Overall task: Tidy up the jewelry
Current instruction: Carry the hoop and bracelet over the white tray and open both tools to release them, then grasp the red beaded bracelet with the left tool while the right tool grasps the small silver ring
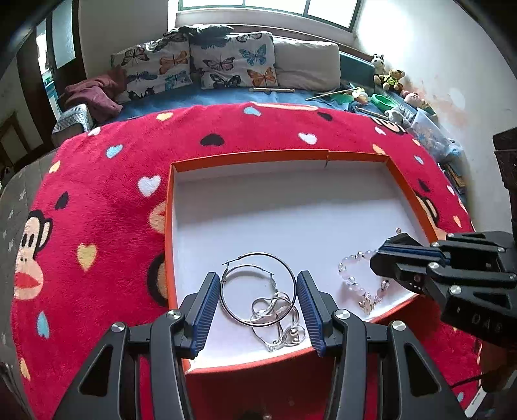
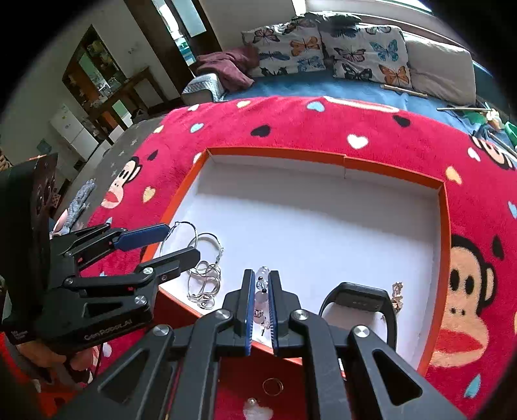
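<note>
Left gripper (image 1: 258,299) half apart, straddling hoops (image 1: 255,287) and chain (image 1: 281,323) near tray's (image 1: 355,156) front edge, clamping nothing; likely lining up a grab. Right gripper (image 2: 260,307) together, pads apparently pinching bead bracelet (image 2: 262,290), its length running along the fingers, away toward tray's middle. Black watch (image 2: 358,300) rightmost, band arched upward.

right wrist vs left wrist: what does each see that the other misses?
Right wrist only: black watch in the box, small gold piece beside it, gold ring on the blanket outside the box.
Left wrist only: window, plush toys.
Both: orange box, hoop earrings, silver chain, bead bracelet, both grippers.
</note>
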